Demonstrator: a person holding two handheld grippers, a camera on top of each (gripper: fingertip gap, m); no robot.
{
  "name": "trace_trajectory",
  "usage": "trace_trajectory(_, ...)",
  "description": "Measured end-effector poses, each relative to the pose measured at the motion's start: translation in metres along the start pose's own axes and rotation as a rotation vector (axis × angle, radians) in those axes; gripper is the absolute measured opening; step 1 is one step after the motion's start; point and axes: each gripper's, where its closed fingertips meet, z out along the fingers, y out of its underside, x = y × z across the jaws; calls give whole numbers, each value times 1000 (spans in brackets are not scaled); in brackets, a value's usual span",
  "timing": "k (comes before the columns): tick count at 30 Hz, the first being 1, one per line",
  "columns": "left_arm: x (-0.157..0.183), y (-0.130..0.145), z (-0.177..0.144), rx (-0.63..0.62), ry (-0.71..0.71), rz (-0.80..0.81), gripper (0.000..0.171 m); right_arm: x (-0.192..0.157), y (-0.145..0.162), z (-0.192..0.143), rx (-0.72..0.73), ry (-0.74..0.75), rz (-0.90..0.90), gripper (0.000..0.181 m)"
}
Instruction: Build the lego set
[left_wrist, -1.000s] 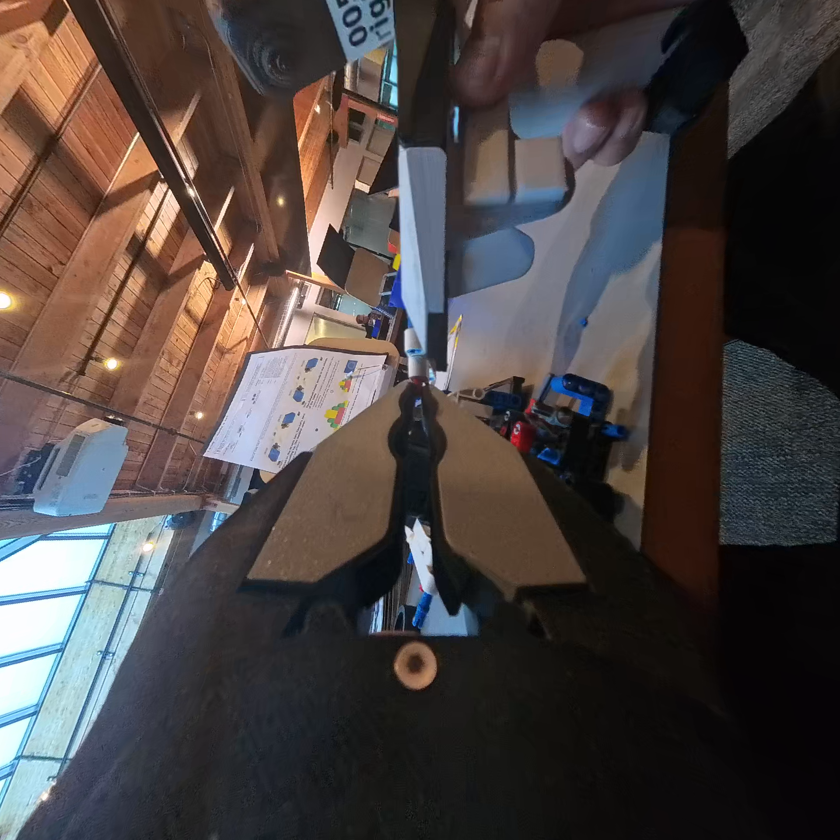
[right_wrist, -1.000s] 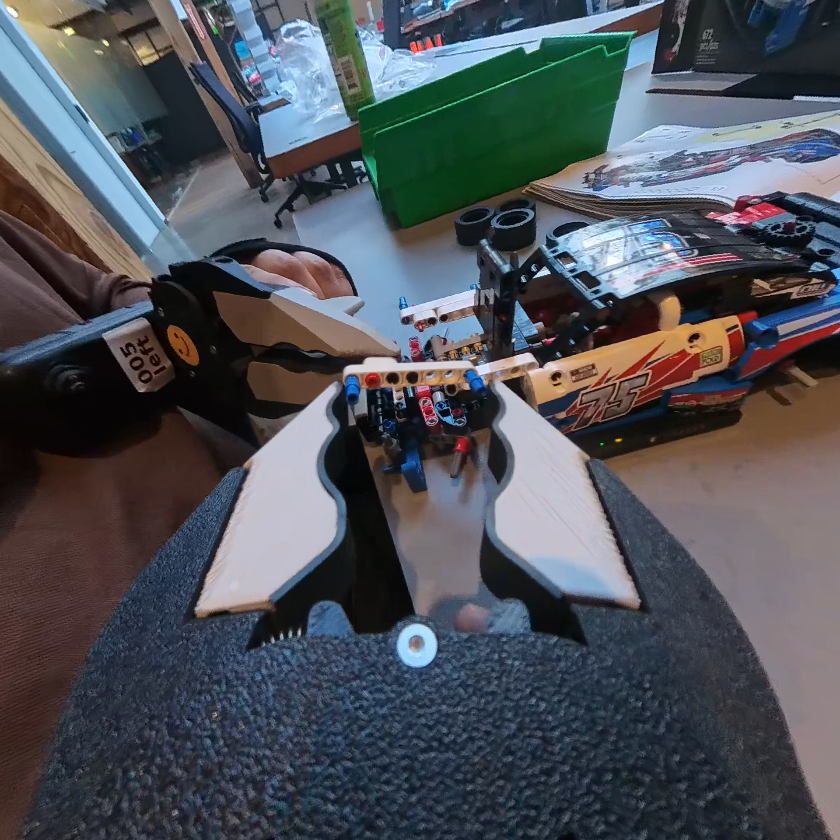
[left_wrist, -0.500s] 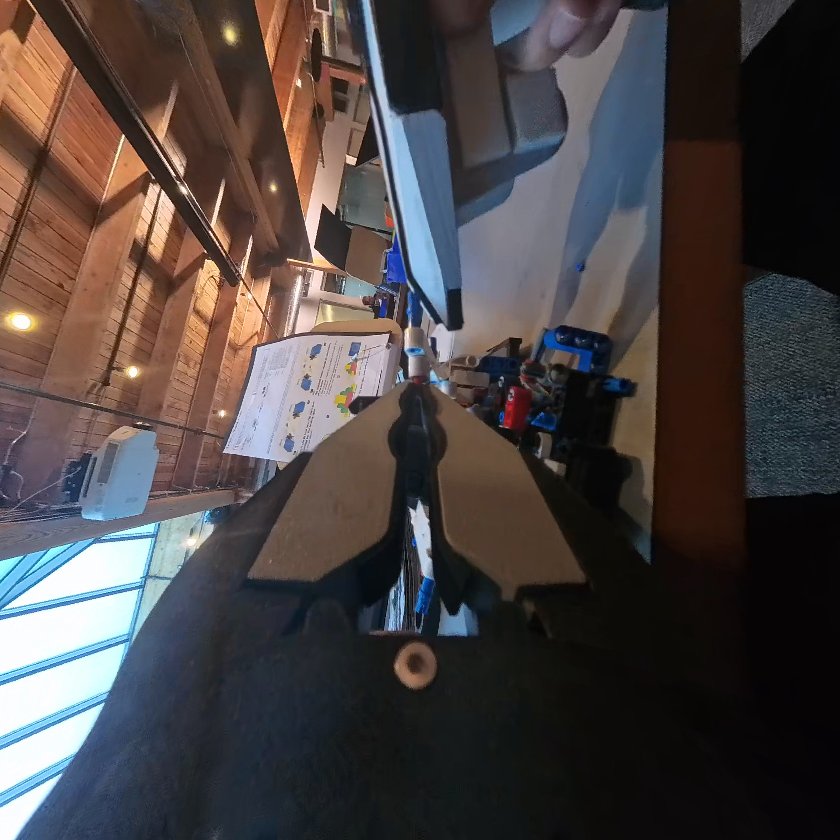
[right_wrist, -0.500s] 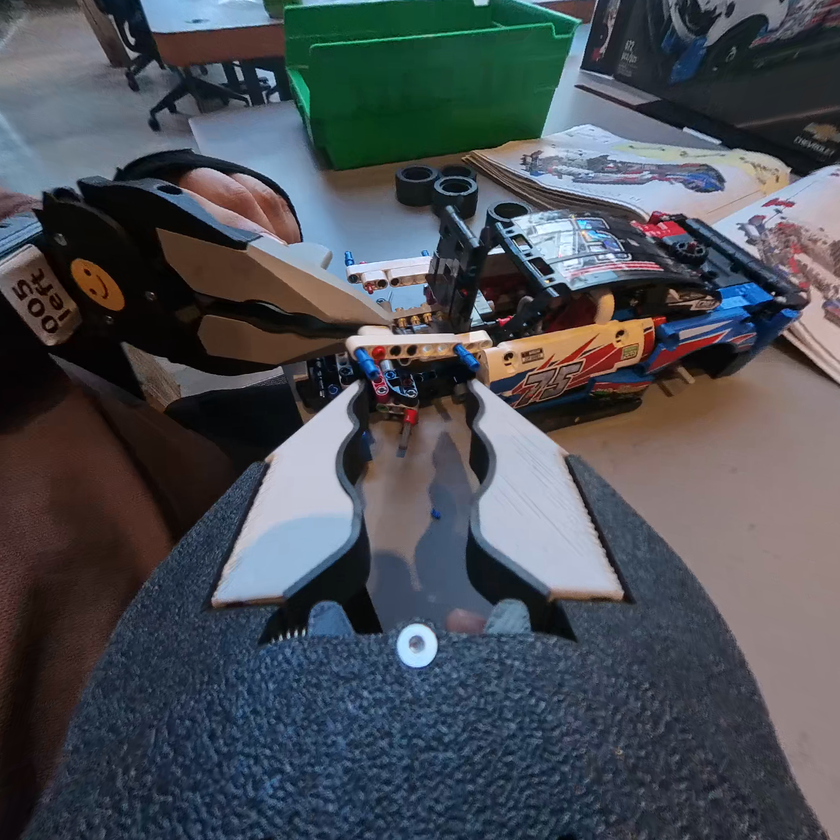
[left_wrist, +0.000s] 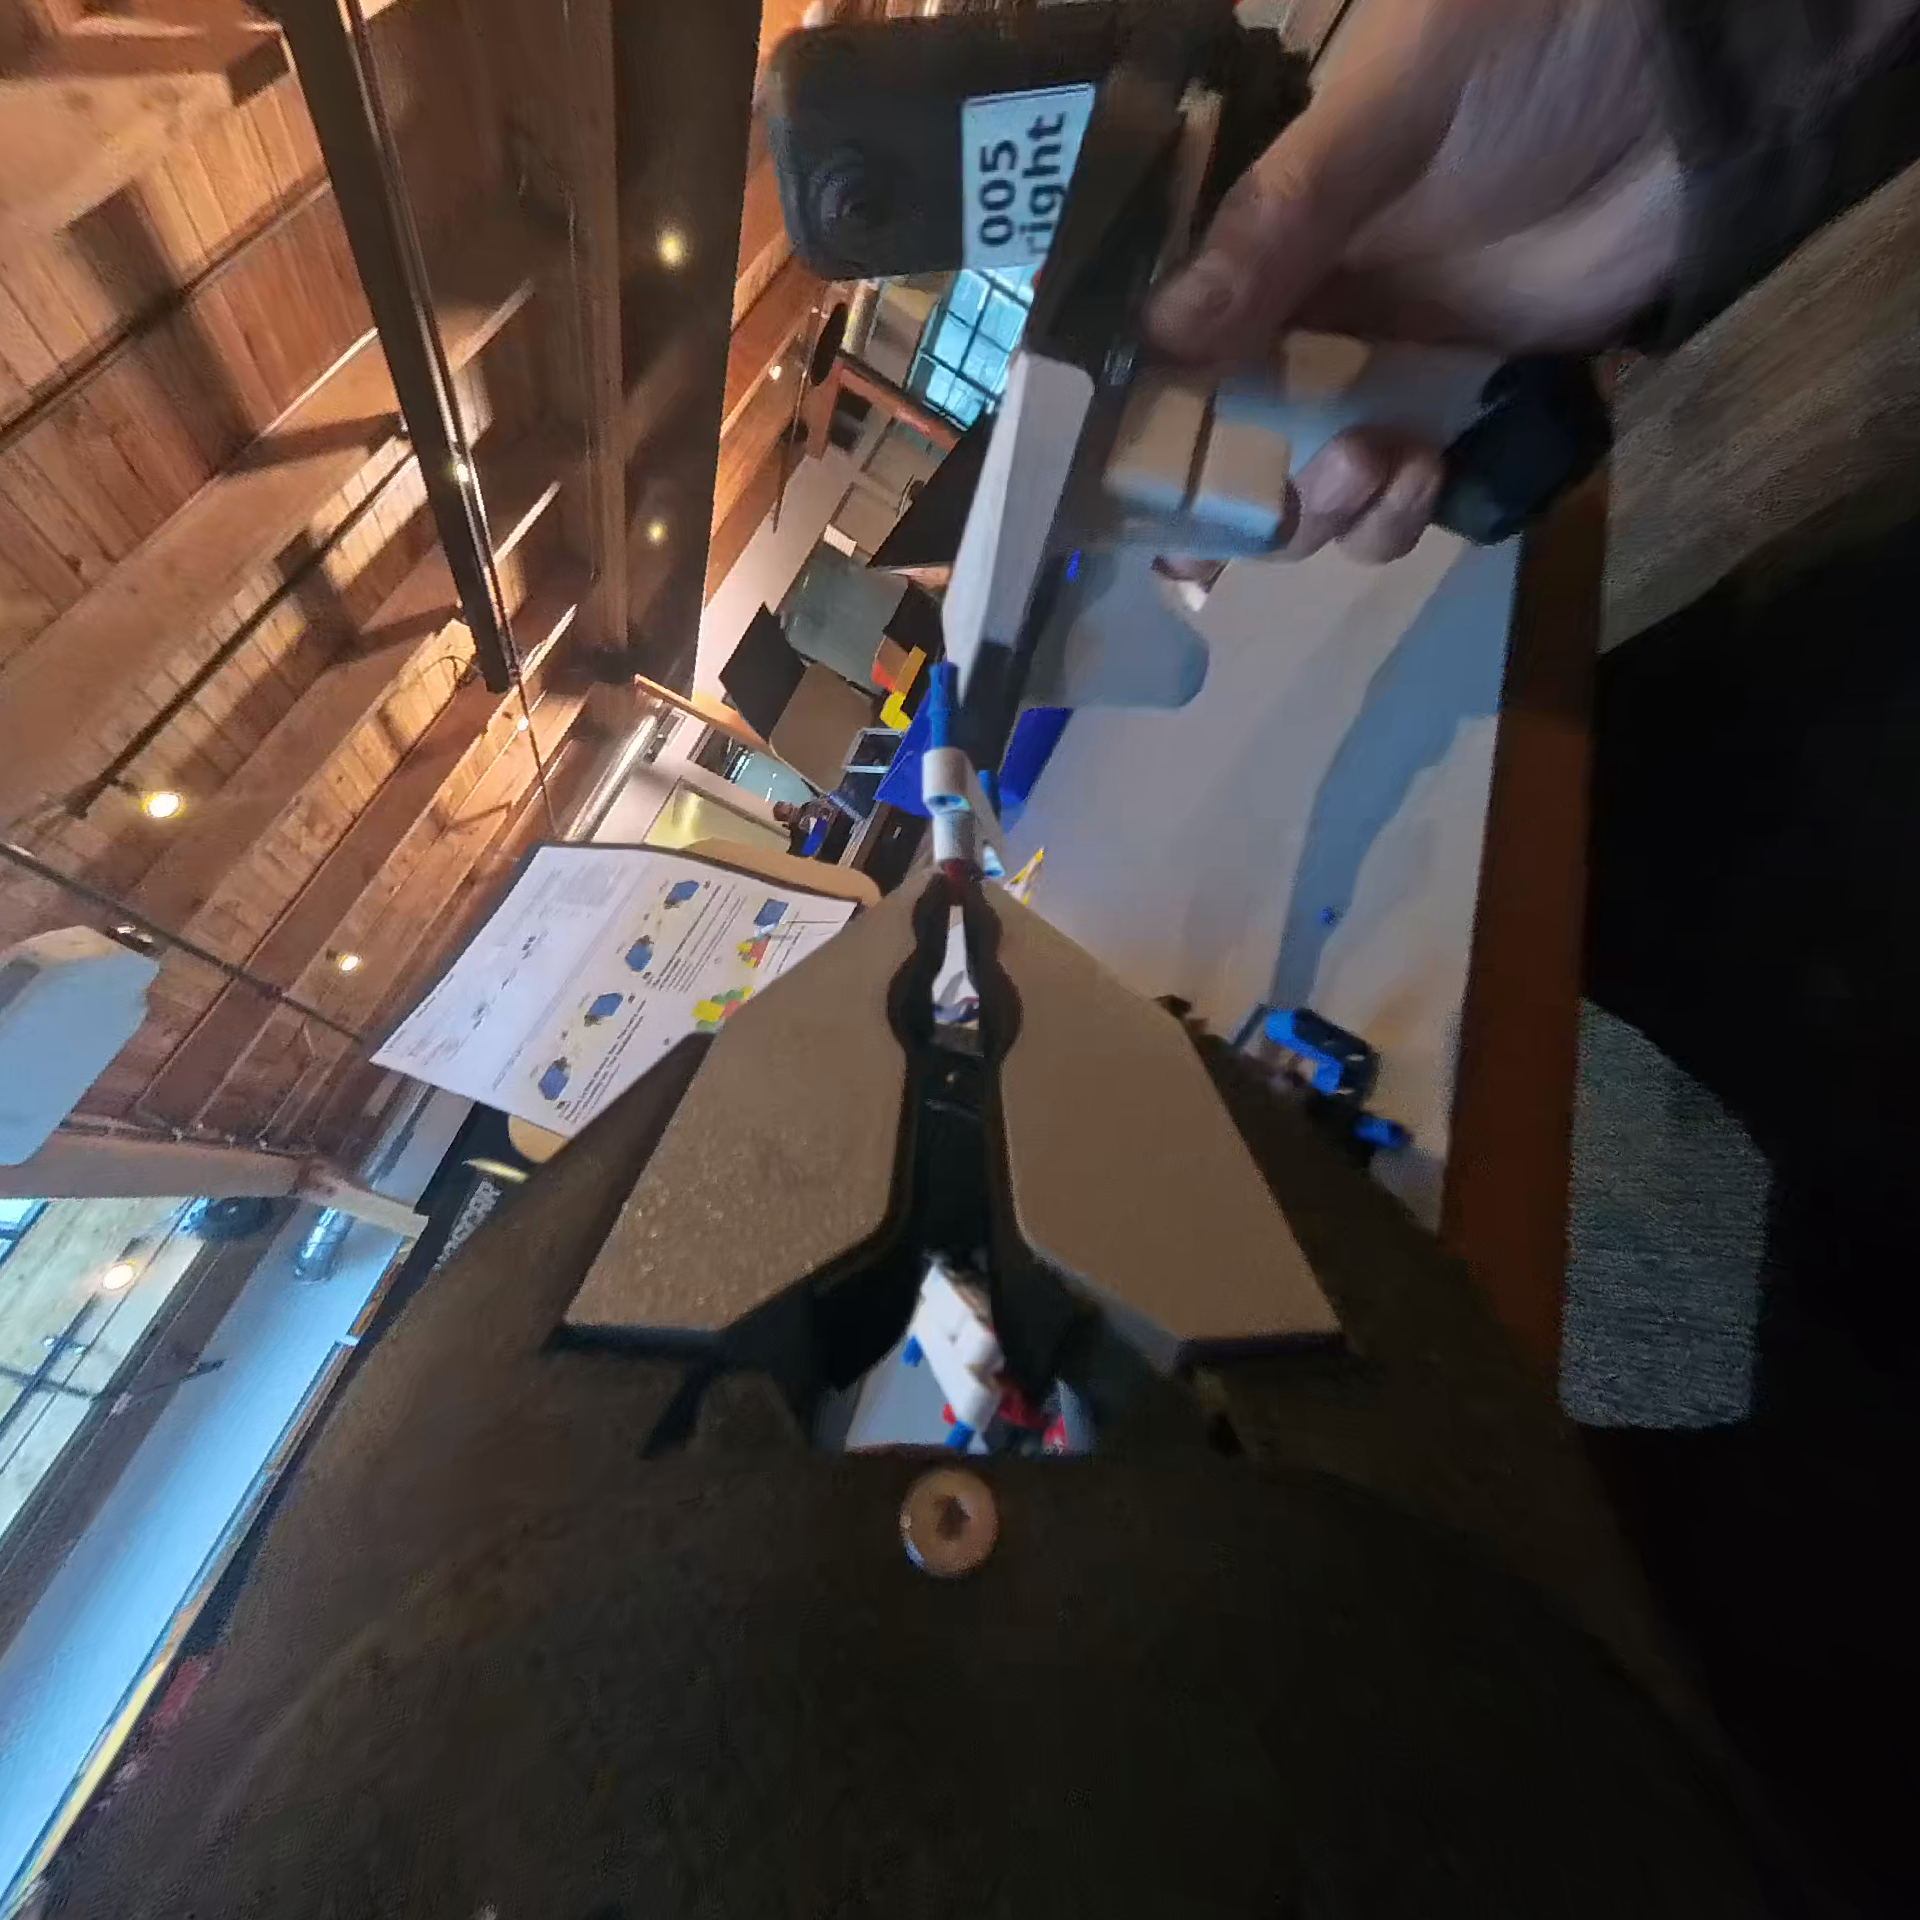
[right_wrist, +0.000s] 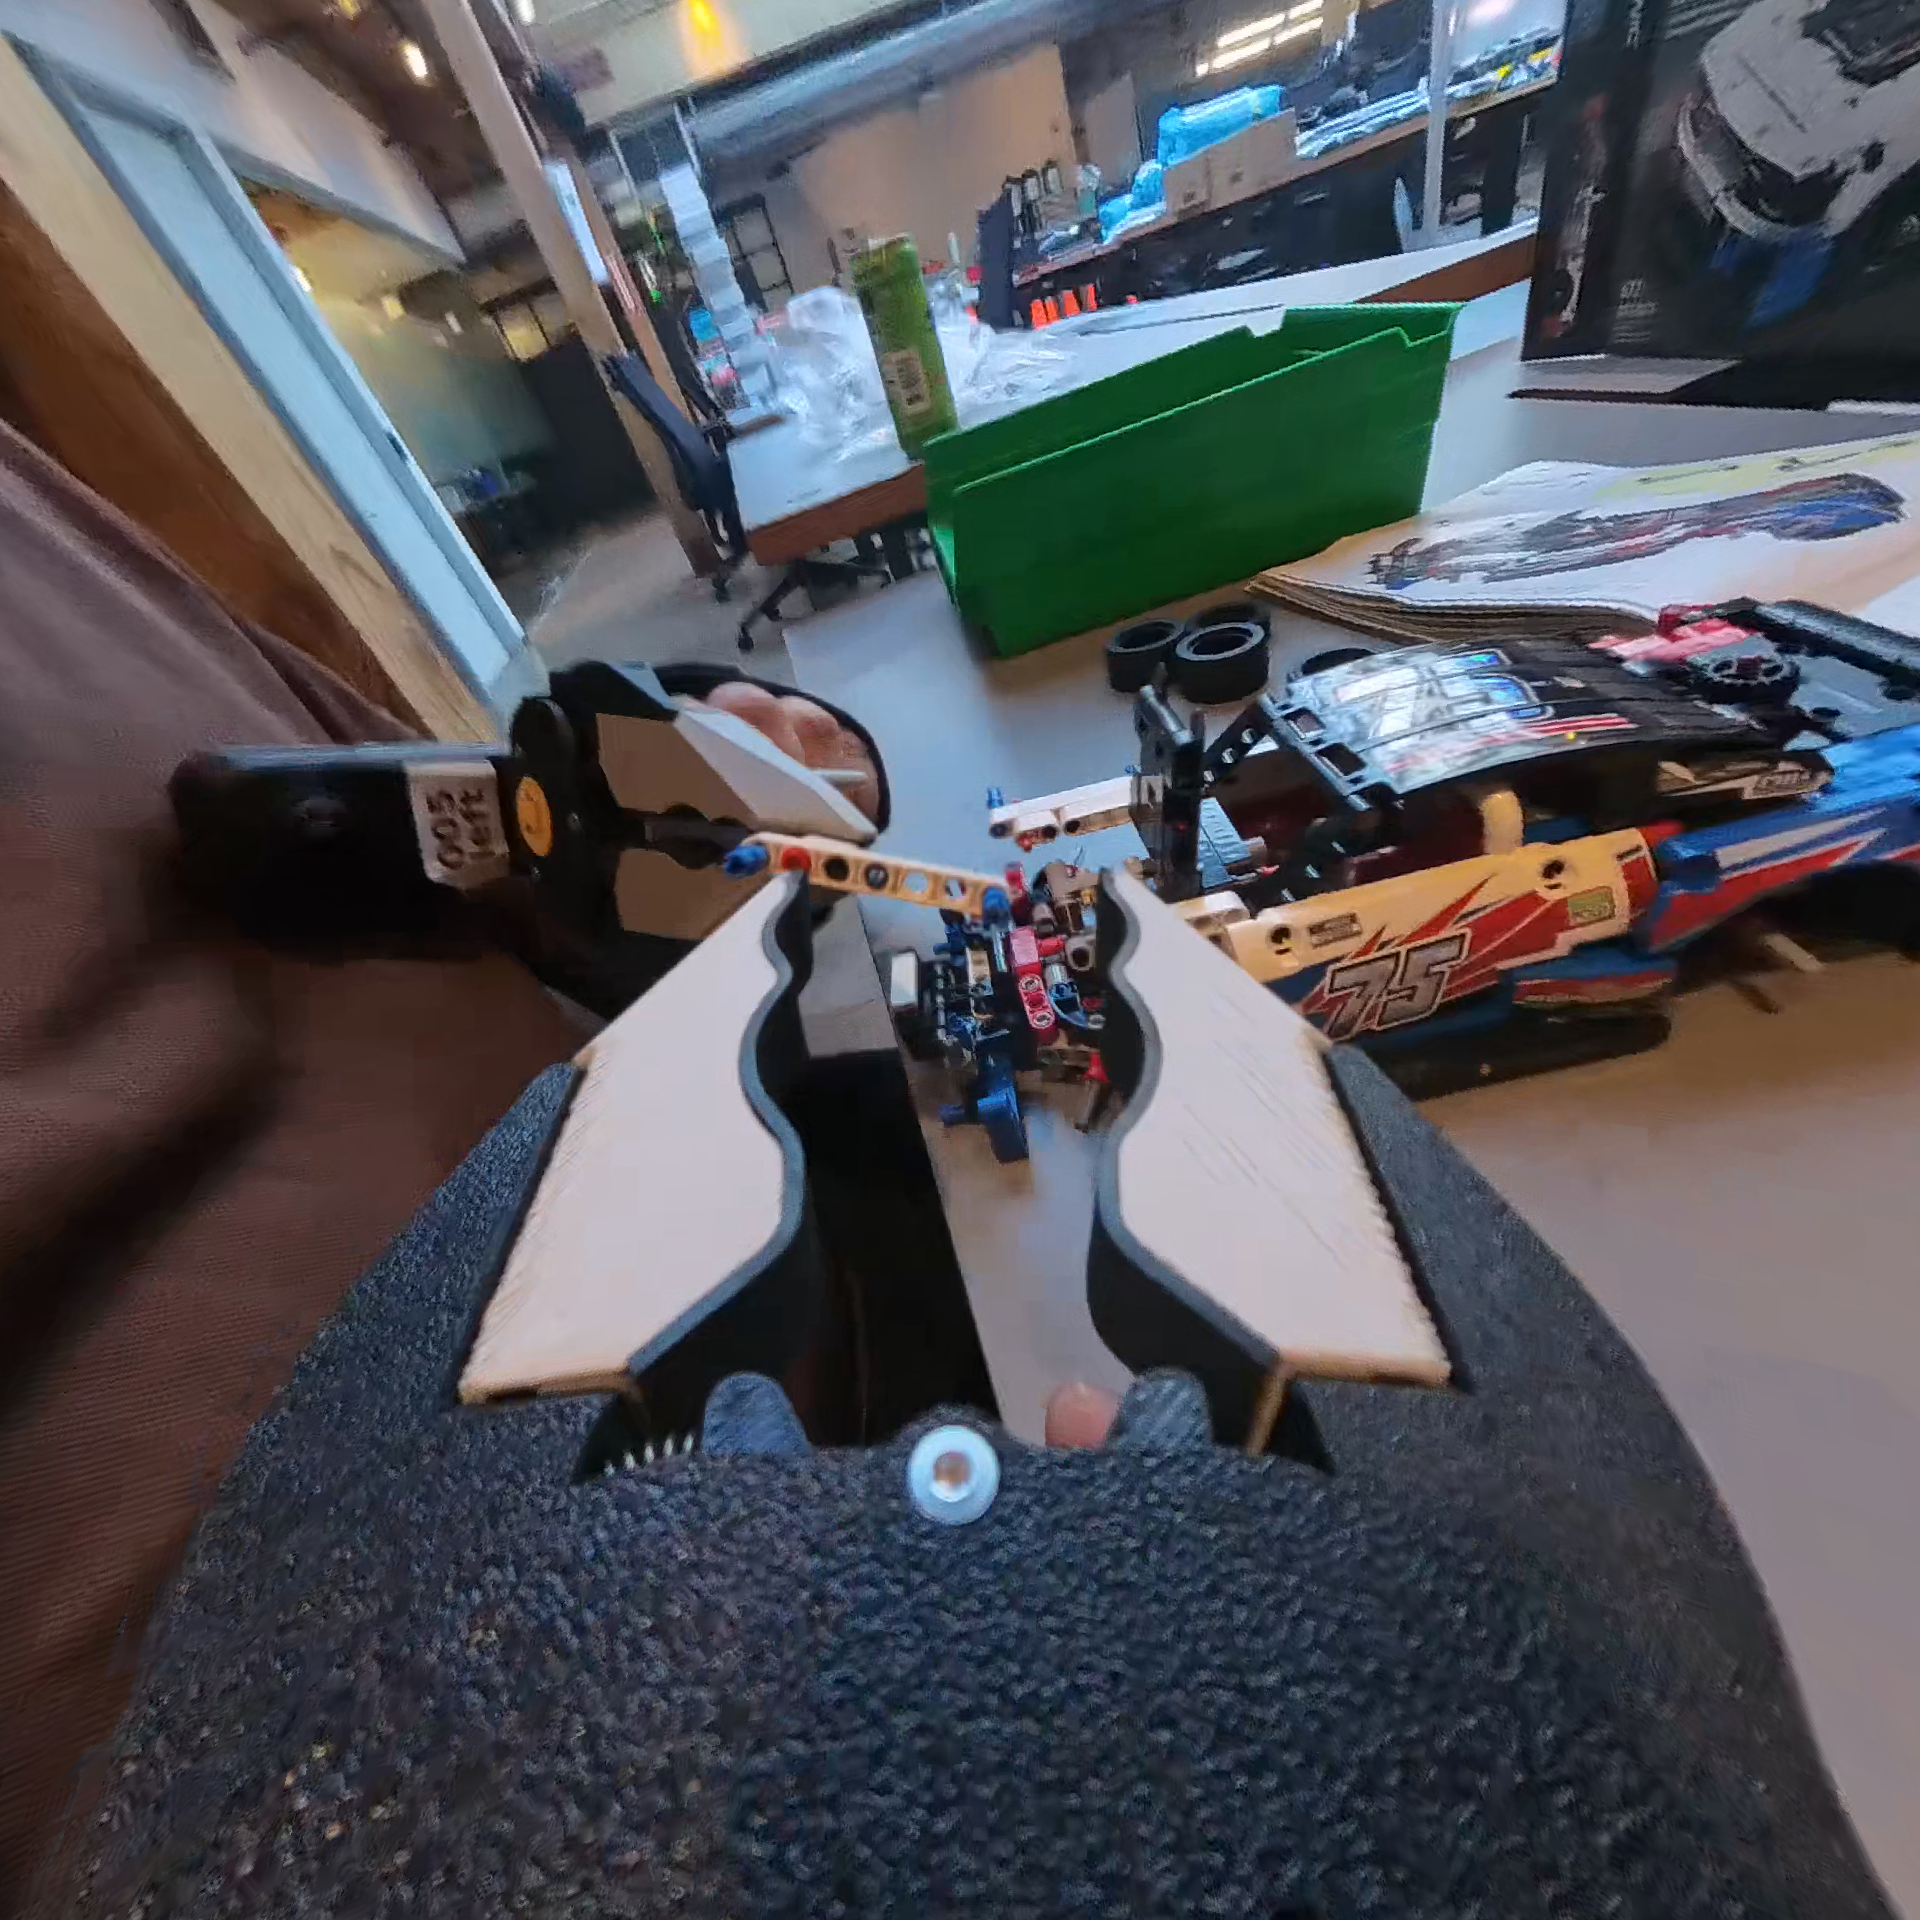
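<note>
The left tongs (left_wrist: 954, 904) are pressed together and pinch one end of a long white beam with holes (right_wrist: 873, 878). The beam is up in the air, off the surface (right_wrist: 1610, 1195). A blue pin sticks out of its left end, and a red pin sits in the next hole. In the right wrist view the beam runs across, just past the tips of the right tongs (right_wrist: 951, 904).

The right tongs are spread wide with nothing between them. They point at the near end of the lego car (right_wrist: 1455, 862), which lies on the grey surface. That end is open, and small blue, red and black parts show there. The car's side is white, red and blue.

Farther back are two black tyres (right_wrist: 1195, 649) side by side, a green bin (right_wrist: 1184, 499) and an open booklet (right_wrist: 1621, 540). A dark box (right_wrist: 1745, 187) stands at the far right.
</note>
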Motion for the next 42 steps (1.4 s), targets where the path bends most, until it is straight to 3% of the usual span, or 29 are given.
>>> trace_trajectory(4,2,-4,0,24,21,-50,0,-1,23,8,-150,66,-212,46)
trace_trajectory(7,5,-6,-2,43,46,-95,0,9,33,11,-210,144,-271,34)
trace_trajectory(13,9,-6,-3,68,88,-147,0,15,20,10,-203,248,-429,35)
trace_trajectory(19,11,-4,-3,84,123,-212,0,9,21,12,-277,271,-612,15)
trace_trajectory(27,11,0,-1,59,147,-257,0,12,18,7,-294,328,-688,11)
trace_trajectory(31,13,2,-1,22,188,-322,21,20,15,-3,-324,440,-803,8)
trace_trajectory(36,12,-3,0,-7,176,-245,27,30,11,-17,-397,573,-965,8)
trace_trajectory(40,18,-10,8,-39,169,-170,28,25,18,-13,-452,587,-1058,8)
trace_trajectory(42,24,-8,12,-63,176,-107,18,22,20,-10,-463,585,-1084,8)
